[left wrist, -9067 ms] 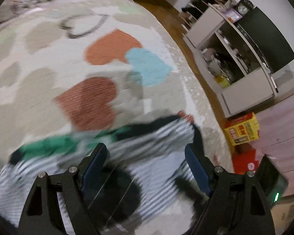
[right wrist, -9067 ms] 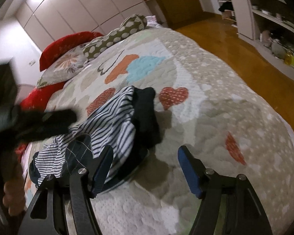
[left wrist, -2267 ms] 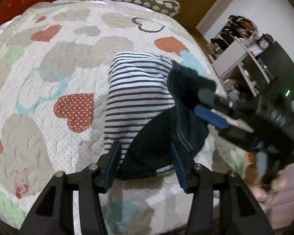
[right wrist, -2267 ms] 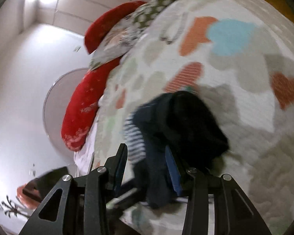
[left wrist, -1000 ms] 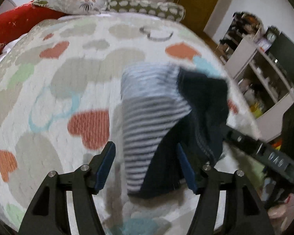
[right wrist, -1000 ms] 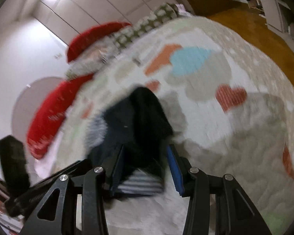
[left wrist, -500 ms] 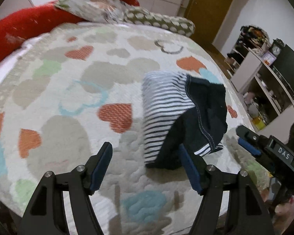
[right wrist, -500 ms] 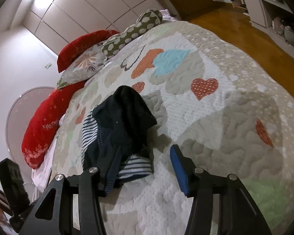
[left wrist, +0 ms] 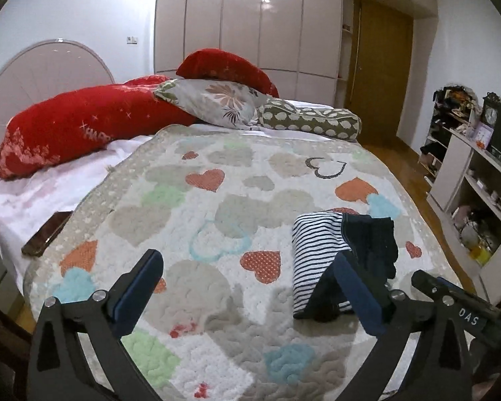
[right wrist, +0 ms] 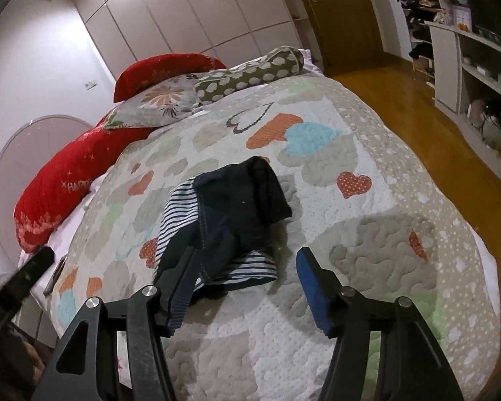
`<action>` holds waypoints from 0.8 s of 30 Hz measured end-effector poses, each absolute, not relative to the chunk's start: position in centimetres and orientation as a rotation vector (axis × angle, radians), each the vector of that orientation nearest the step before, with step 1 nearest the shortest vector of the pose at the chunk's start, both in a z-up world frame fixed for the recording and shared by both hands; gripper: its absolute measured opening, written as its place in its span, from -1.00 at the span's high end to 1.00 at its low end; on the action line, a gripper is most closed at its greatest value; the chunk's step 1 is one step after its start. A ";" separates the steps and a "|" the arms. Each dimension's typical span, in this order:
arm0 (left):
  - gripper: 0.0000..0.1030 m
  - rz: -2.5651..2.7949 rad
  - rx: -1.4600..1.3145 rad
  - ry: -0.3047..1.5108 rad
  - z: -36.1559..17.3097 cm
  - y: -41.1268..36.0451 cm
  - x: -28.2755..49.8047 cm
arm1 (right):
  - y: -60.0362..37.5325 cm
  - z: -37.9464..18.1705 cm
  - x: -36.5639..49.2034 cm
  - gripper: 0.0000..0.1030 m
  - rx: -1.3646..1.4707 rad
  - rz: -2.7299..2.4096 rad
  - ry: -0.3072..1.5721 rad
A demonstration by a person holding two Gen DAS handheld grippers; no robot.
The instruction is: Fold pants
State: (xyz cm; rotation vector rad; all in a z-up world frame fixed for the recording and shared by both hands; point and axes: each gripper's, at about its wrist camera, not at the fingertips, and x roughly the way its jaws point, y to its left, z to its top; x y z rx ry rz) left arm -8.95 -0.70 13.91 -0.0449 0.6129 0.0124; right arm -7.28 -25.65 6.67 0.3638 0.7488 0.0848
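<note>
The pants (left wrist: 320, 250) lie in a folded bundle on the heart-patterned quilt (left wrist: 217, 220), one side navy-and-white striped, the other dark navy. My left gripper (left wrist: 247, 267) hovers above the quilt, its jaws opening wide, with nothing between the pads; the bundle lies beyond its right finger. In the right wrist view the pants (right wrist: 237, 207) sit just ahead of my right gripper (right wrist: 247, 260), whose jaws are opening too. Its pads touch no cloth, though the left finger overlaps the bundle's near edge. The right gripper (left wrist: 451, 297) also shows low at the right in the left wrist view.
Red, floral and dotted pillows (left wrist: 217, 100) line the head of the bed. A dark phone (left wrist: 46, 234) lies on the white sheet at the left edge. A white shelf unit (left wrist: 467, 183) and wooden floor (right wrist: 417, 107) flank the bed's right side.
Both grippers have let go of the pants, opened wider and drawn back and up. The bundle now rests on the quilt by itself.
</note>
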 end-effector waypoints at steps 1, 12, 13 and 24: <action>-0.98 0.007 -0.044 0.628 13.9 -0.7 -8.9 | -25.5 6.7 -7.3 -0.25 0.359 0.085 0.751; -0.98 -0.036 -0.022 0.743 12.1 -1.6 -8.4 | -24.7 6.2 -7.2 -0.27 0.339 0.083 0.788; -0.98 -0.037 -0.018 0.746 12.0 -1.7 -8.4 | -24.7 6.1 -7.1 -0.27 0.340 0.084 0.791; -0.98 -0.055 0.009 0.793 11.1 -2.3 -7.9 | -25.2 5.4 -7.1 -0.28 0.356 0.074 0.804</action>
